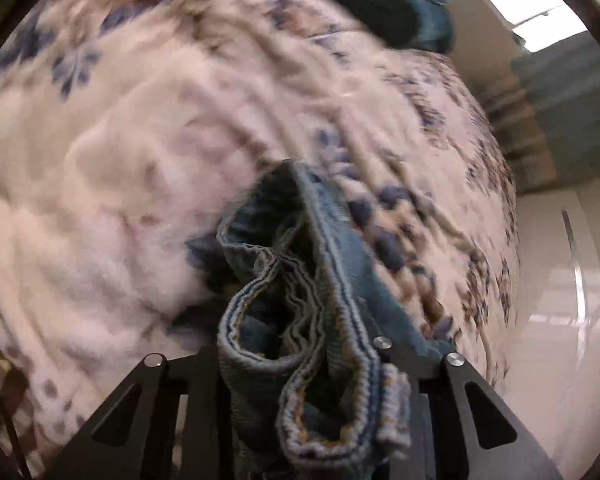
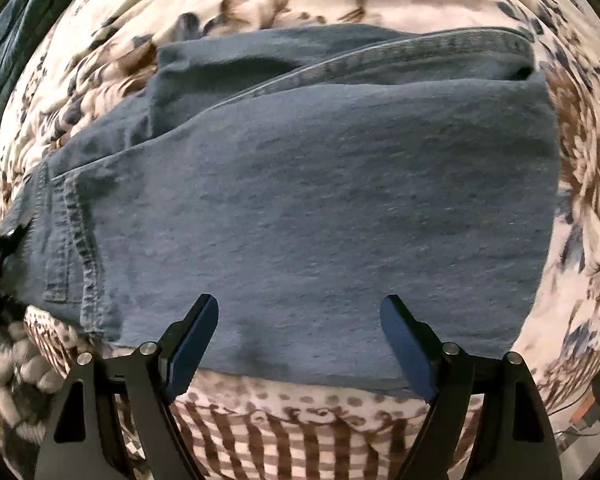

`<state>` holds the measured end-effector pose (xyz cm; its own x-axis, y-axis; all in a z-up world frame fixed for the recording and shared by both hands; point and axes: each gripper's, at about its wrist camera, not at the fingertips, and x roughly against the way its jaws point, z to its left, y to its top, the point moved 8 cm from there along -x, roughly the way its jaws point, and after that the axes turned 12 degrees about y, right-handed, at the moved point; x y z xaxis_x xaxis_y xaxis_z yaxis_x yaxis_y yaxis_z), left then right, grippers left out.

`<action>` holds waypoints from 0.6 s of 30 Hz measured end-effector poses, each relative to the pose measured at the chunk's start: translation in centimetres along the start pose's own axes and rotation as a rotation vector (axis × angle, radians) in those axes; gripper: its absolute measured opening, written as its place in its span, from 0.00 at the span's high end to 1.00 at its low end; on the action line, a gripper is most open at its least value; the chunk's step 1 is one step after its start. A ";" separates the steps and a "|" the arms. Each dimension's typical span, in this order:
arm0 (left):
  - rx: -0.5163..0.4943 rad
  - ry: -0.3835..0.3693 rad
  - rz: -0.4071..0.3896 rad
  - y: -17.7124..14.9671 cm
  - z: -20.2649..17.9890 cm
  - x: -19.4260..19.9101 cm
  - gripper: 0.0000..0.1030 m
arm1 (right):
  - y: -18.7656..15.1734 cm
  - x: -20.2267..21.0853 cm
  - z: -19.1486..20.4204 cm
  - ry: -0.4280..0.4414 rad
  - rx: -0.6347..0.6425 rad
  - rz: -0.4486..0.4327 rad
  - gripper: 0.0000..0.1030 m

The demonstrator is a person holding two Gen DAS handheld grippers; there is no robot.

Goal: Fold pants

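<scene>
Denim is what I am working with: the pants (image 2: 300,200) lie spread across the floral bedspread (image 2: 580,200), filling the middle of my right wrist view, a stitched seam and pocket edge at 9 o'clock and a folded-over layer showing along 12 o'clock. They already look at least partly doubled over, so I judge the fold is under way rather than finished.

In the left wrist view a bunched hem or cuff of the pants (image 1: 300,340) rises straight from between the left tongs (image 1: 300,364), its striped selvedge twisted in loops. The fingers themselves are hidden under the cloth, but the fabric comes out pinched, so I read the left tongs as clamped on the pants.

The right tongs (image 2: 300,320) stand wide apart over the near edge of the denim at 6 o'clock, holding nothing; whether the tips touch the cloth I cannot tell.

To do this step well, I would carry the gripped hem across level, keep it taut so the layers do not wrinkle, and use the free right tongs to pin or smooth the near edge.

A dark teal cloth (image 1: 380,0) sits at 12 o'clock on the bed.
</scene>
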<state>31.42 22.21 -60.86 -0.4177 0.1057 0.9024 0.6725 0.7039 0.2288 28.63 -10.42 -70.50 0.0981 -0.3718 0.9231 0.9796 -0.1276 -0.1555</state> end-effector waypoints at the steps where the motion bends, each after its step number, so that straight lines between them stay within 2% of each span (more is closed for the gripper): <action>1: -0.040 0.002 -0.021 -0.2 -1.2 1.0 0.76 | 0.1 0.2 -0.2 0.002 -0.002 -0.004 0.17; 7: -0.227 -0.025 -0.111 -2.2 -7.5 6.0 0.78 | 0.7 2.5 -0.9 -0.084 0.094 -0.072 0.17; 10: -0.328 -0.050 -0.144 -4.0 -11.4 8.2 0.78 | 0.7 3.5 -1.3 -0.088 0.117 -0.090 0.17; 15: -0.492 -0.101 -0.168 -8.1 -17.6 11.0 0.78 | 0.6 6.0 -4.3 -0.050 0.055 -0.125 0.17; 18: -0.625 -0.139 -0.167 -12.5 -22.3 11.8 0.78 | 0.2 7.7 -7.4 -0.040 -0.009 -0.146 0.17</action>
<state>31.75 -1.03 -44.94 -0.5941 0.1494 0.7904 0.8022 0.1830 0.5684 28.30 -20.16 -66.01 -0.0386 -0.3115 0.9494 0.9824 -0.1857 -0.0210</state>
